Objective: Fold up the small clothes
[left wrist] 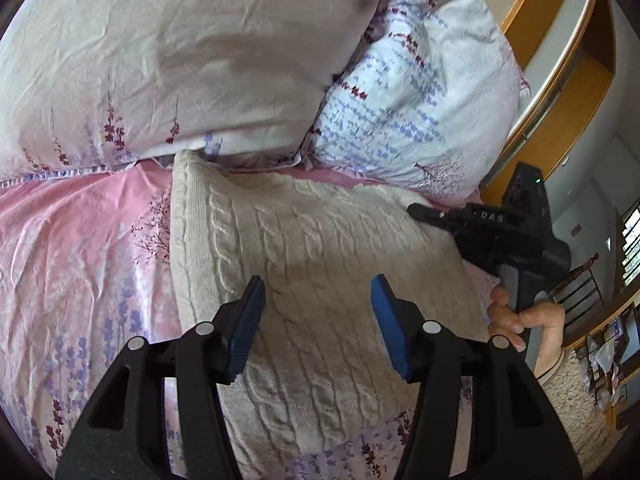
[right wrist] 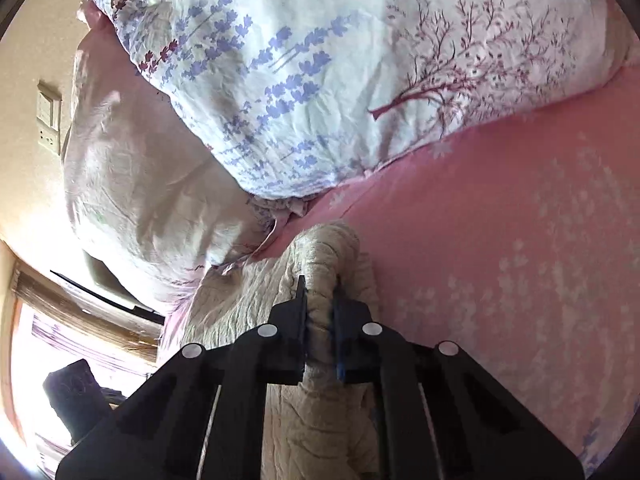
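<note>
A cream cable-knit sweater [left wrist: 304, 240] lies flat on the pink floral bedsheet [left wrist: 72, 248], its far edge against the pillows. My left gripper [left wrist: 318, 292] hovers just above the sweater's middle, blue pads apart, nothing between them. The right gripper [left wrist: 424, 212] reaches in from the right, held by a hand [left wrist: 516, 316], its tip at the sweater's far right edge. In the right wrist view the right gripper [right wrist: 320, 292] is shut on a bunched fold of the sweater [right wrist: 324, 256], which bulges up between the fingers.
Two floral pillows [left wrist: 192, 52] [left wrist: 420, 92] sit behind the sweater. A wooden headboard and shelf [left wrist: 560, 92] rise at the right. Pink sheet [right wrist: 500, 240] stretches to the right of the garment. A wall socket [right wrist: 48, 112] shows far left.
</note>
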